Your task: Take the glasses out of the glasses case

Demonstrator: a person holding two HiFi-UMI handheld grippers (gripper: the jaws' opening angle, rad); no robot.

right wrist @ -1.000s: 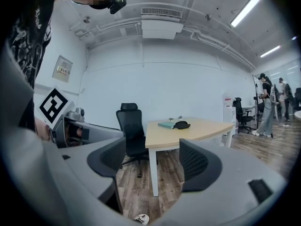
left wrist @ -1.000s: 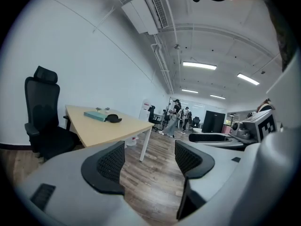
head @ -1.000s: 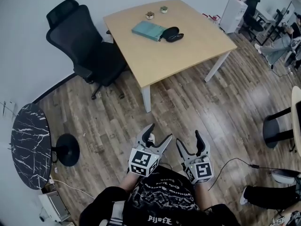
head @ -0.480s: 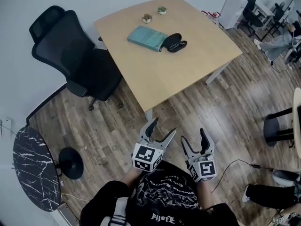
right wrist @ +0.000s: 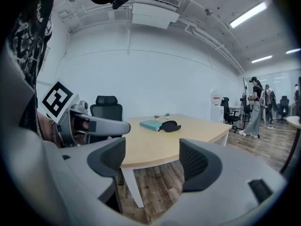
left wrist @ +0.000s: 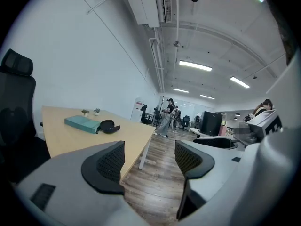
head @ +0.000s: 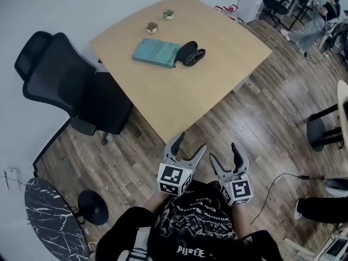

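Approach only: left gripper (head: 190, 143) and right gripper (head: 223, 152) near the body, jaws wide and empty, well apart from the glasses case (head: 190, 52) far across the desk (head: 228, 69). Next, probably: closing in, reaching over.

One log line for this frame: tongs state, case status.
phase: pre-reach | left tongs: open, empty | right tongs: open, empty | glasses case: on table beside teal book, untouched | both tongs: far from case
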